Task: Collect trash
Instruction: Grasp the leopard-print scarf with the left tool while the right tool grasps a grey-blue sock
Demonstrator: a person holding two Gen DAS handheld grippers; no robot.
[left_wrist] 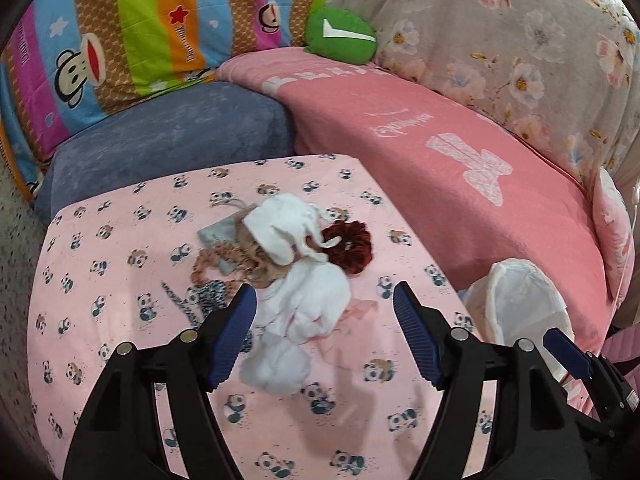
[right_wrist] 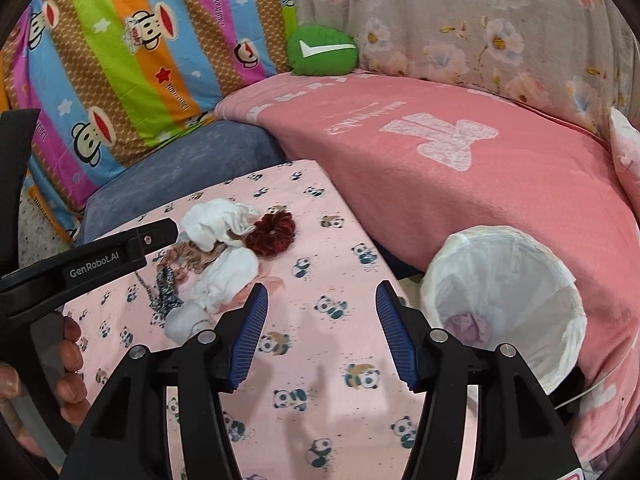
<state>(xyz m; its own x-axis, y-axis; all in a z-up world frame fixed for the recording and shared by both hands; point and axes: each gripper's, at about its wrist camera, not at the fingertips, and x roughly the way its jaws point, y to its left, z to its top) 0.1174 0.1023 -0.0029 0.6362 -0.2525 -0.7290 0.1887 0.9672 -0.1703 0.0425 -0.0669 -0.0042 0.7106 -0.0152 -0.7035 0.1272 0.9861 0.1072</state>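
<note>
A heap of crumpled white tissues (left_wrist: 316, 300) lies on the pink panda-print cloth (left_wrist: 120, 264), mixed with a dark red scrunchie (left_wrist: 348, 248), a brown braided band (left_wrist: 218, 260), a leopard-print band (left_wrist: 206, 300) and a small grey pouch (left_wrist: 214, 236). My left gripper (left_wrist: 325, 292) is open, with the lower tissues showing between its fingers, untouched by the pads. My right gripper (right_wrist: 322, 292) is open over bare cloth, to the right of the tissues (right_wrist: 224, 276) and the scrunchie (right_wrist: 272, 234). A white-lined bin (right_wrist: 500, 280) stands at the right with a purple wad (right_wrist: 466, 326) inside.
A pink blanket (right_wrist: 440, 184) covers the sofa behind the bin (left_wrist: 520, 300). A blue-grey cushion (left_wrist: 168, 144), a striped monkey quilt (left_wrist: 120, 40), a green round cushion (left_wrist: 340, 34) and floral fabric (left_wrist: 520, 40) lie further back. A hand (right_wrist: 68, 360) holds the left gripper's handle.
</note>
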